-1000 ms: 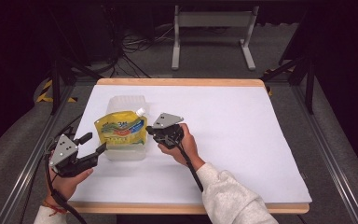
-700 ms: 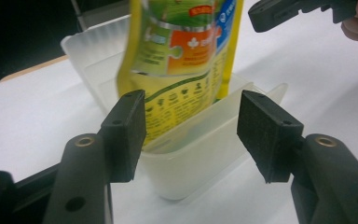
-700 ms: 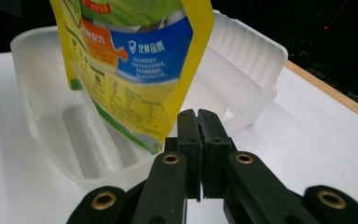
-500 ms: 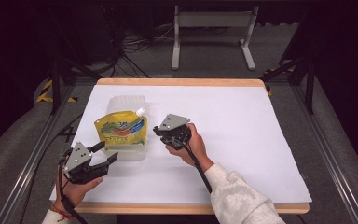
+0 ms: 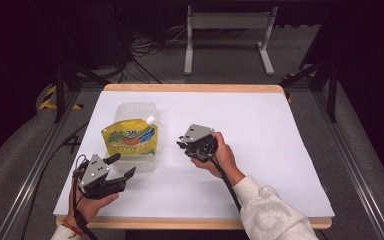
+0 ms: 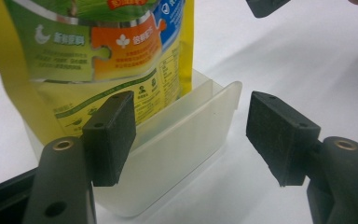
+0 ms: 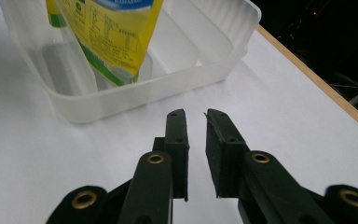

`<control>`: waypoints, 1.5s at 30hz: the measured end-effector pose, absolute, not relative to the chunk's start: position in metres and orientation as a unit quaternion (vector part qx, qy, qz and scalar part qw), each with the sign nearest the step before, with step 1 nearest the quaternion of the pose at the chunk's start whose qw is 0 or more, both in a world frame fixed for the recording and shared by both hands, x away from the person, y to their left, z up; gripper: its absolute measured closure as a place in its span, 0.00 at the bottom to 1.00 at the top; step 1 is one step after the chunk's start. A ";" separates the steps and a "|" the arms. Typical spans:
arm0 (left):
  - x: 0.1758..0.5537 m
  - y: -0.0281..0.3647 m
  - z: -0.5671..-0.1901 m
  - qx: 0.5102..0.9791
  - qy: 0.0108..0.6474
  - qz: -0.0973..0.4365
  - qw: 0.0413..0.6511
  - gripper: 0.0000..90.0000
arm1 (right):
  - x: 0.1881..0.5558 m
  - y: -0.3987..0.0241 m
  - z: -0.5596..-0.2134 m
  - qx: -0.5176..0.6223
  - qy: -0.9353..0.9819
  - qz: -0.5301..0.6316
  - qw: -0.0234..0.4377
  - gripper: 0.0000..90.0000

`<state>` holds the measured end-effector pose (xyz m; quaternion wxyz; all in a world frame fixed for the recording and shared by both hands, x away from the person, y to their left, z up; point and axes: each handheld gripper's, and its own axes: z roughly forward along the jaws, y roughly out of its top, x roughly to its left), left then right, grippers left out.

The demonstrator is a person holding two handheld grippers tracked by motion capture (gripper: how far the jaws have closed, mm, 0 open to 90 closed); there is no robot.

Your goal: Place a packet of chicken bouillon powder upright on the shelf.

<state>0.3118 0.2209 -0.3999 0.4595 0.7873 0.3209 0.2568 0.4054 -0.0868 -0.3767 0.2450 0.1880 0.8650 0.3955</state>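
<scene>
Two grippers stood clear of the work at this moment, and neither held anything. Farthest left in the high view, the left gripper (image 5: 121,171) rested low at the near corner of the white table (image 5: 290,150), its jaws spread wide and having just opened further; its own view showed the two pads either side of the near corner of the translucent plastic bin (image 6: 177,154), with one pad in front of the pouch's lower edge, though no pad pressed on either. Just beyond it sat that bin (image 5: 135,112), and in it the yellow spouted refill pouch (image 5: 130,137), standing tilted against the wall with its white cap at the upper right corner. To the right, well apart from the bin, the right gripper (image 5: 184,145) lay in the person's hand with its jaws at a narrow gap — they had just been parting from nearly shut, with only bare tabletop between them in the right gripper view (image 7: 196,116), where the pouch (image 7: 107,32) and bin (image 7: 135,93) stood ahead. As I judged it, the pouch had been set into the bin and the step in hand was the letting go and drawing off. Any next move — steadying the bin, or taking the pouch again — would call for the left gripper to close squarely on the rim, and for care that the leaning pouch did not topple.
</scene>
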 end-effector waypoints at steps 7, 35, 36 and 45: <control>0.310 0.211 -0.400 0.794 0.307 0.254 0.459 0.36 | 0.403 -0.109 -0.373 0.203 0.861 0.394 0.251 0.80; 0.300 0.167 -0.407 0.828 0.260 0.207 0.452 0.21 | 0.383 -0.176 -0.382 0.228 0.875 0.324 0.278 0.43; 0.301 0.166 -0.408 0.829 0.259 0.206 0.451 0.21 | 0.382 -0.178 -0.384 0.229 0.876 0.321 0.279 0.43; 0.301 0.161 -0.413 0.837 0.249 0.207 0.442 0.18 | 0.373 -0.201 -0.388 0.236 0.875 0.310 0.286 0.35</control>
